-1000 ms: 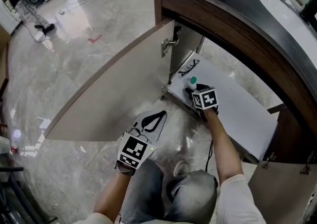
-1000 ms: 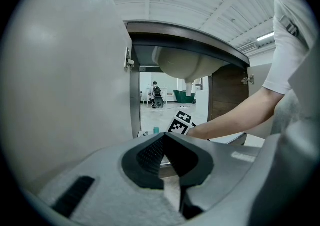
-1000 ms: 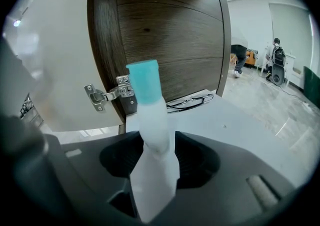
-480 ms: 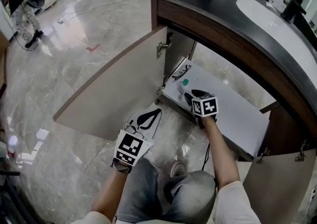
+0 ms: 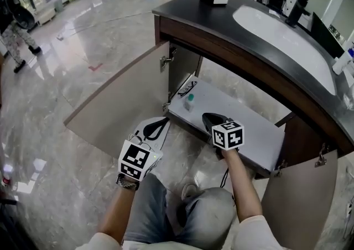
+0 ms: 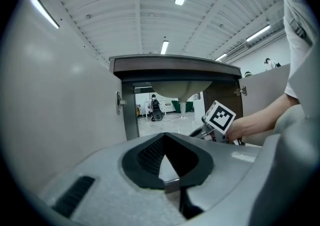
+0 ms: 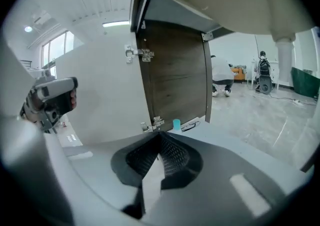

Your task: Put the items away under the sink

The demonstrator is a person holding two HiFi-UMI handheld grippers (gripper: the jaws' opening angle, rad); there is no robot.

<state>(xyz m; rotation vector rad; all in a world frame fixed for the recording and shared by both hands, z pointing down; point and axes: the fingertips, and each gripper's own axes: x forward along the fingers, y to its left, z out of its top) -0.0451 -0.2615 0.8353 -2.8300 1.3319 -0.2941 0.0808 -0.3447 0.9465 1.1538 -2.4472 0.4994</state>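
Now, bottle (image 5: 189, 101) upright on shelf (image 5: 257, 130), beyond right tool (image 5: 207, 118), just closed empty

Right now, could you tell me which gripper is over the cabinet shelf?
The right gripper, jaws just closed on nothing, is above the white shelf; the left gripper is over the marble floor.

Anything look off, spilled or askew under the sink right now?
Nothing stands out. The small teal-capped bottle stands upright on the white cabinet shelf next to the eyeglasses, no spill visible. Both cabinet doors are open, which fits mid-task.
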